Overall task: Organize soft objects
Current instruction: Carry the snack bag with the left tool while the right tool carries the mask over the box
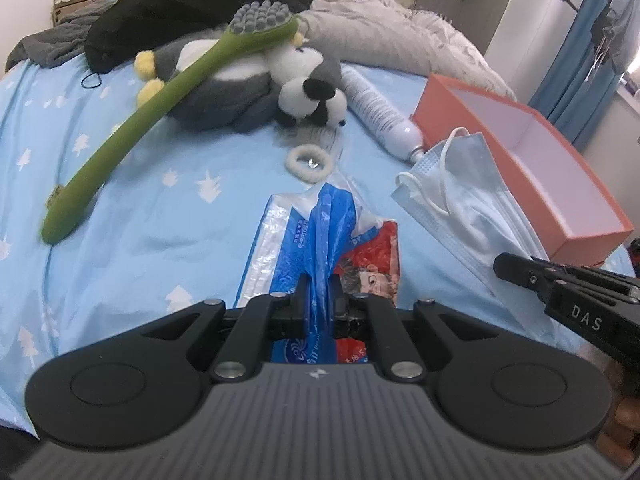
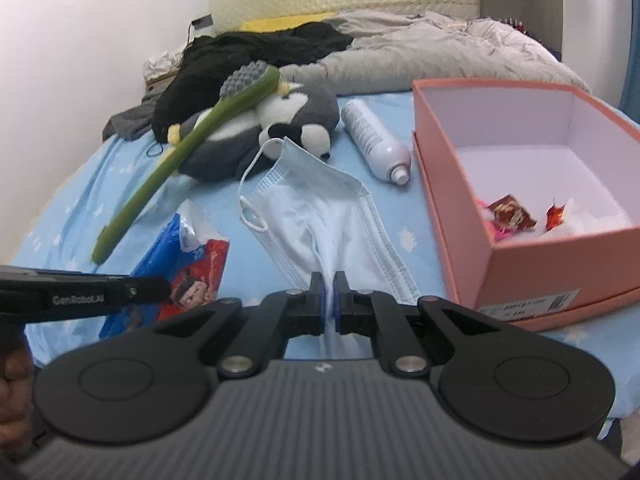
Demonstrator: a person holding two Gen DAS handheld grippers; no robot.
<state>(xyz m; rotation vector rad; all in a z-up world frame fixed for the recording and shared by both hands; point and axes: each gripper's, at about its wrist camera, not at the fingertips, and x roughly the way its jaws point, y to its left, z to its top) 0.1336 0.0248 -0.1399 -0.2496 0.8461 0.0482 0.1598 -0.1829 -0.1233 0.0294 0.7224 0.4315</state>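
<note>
My left gripper (image 1: 319,285) is shut on a crumpled blue, white and red plastic bag (image 1: 328,216), lifted off the light blue bedsheet (image 1: 160,208). The right gripper (image 2: 329,282) is shut on the edge of a pale blue face mask (image 2: 320,208), which hangs from its pads just left of the open orange box (image 2: 520,248). The bag (image 2: 192,264) also appears in the right wrist view beside the left gripper's finger (image 2: 148,289). The mask (image 1: 472,200) appears in the left wrist view, above the right gripper's fingers (image 1: 520,270).
The orange box (image 1: 568,184) holds a few red wrappers (image 2: 512,212) and white stuffing. A grey penguin plush (image 1: 248,80), a panda plush (image 1: 312,100), a green long-handled brush (image 1: 152,112), a white spray bottle (image 1: 380,116) and a white ring (image 1: 308,162) lie on the bed. Dark clothes and a grey duvet are piled behind.
</note>
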